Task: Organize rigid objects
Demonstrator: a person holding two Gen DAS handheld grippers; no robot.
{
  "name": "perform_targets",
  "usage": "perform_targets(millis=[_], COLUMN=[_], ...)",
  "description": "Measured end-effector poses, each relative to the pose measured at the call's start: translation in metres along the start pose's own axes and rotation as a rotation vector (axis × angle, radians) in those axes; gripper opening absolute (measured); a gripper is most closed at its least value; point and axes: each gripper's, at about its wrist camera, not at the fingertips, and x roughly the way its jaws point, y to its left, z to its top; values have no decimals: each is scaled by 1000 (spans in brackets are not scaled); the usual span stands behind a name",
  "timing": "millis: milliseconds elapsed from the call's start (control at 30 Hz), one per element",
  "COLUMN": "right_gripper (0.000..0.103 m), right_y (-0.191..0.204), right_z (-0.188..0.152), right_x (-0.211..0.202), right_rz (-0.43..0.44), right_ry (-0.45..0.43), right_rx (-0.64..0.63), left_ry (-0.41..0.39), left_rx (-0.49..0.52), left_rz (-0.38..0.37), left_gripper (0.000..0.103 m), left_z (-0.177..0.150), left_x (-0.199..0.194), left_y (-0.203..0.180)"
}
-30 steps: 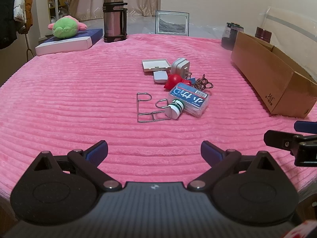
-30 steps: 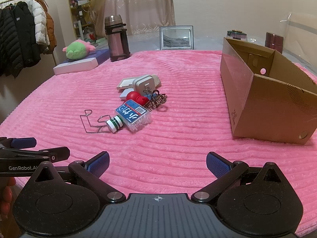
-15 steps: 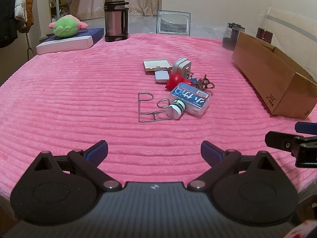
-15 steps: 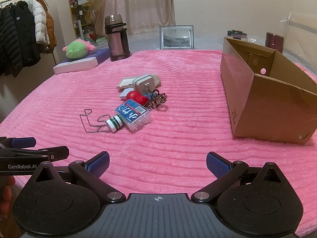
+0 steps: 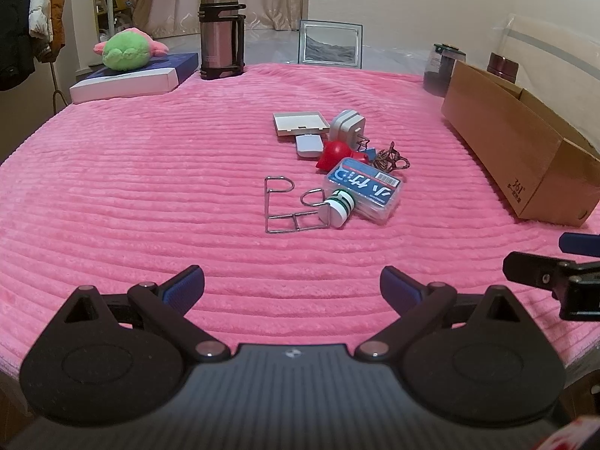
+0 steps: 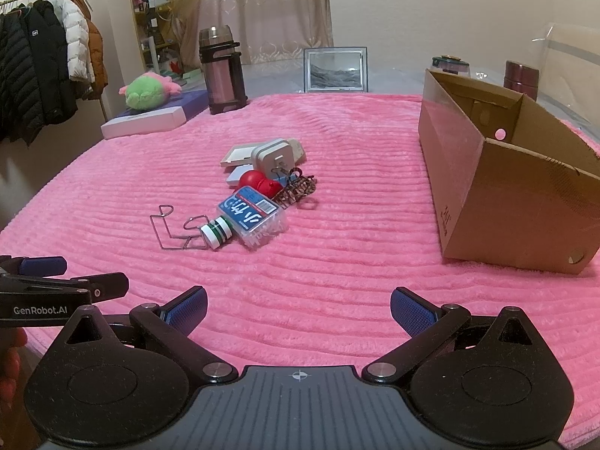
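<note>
Both wide open and holding nothing: left gripper (image 5: 292, 285) and right gripper (image 6: 299, 305), low over the pink blanket (image 5: 150, 172). Ahead, a small pile: wire rack (image 5: 287, 206), clear box (image 5: 363, 190), red toy (image 5: 335, 153). Off to the right, a cardboard box (image 6: 498, 202).

So there's a little pile in the middle of the blanket (image 6: 337, 300), wire rack (image 6: 176, 232) at its left touching the small bottle (image 6: 216, 233), toothpick box (image 6: 252, 216) right behind that, charger (image 6: 273, 156) at the back, cardboard box (image 6: 498, 195) off to the right, thermos (image 6: 220, 69) and picture frame (image 6: 335, 70) along the far edge.
</note>
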Motion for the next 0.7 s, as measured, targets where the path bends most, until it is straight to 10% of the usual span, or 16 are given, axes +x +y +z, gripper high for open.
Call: perform_targets(millis=[700], right_gripper=[101], right_y=[-5], right_z=[8], right_x=[25], right_rz=[10], right_ry=[22], right_rx=[-22], left_ry=[6], left_rx=[27], left_rz=[1], left_gripper=[98], left_z=[11], left_x=[23], left_y=[9])
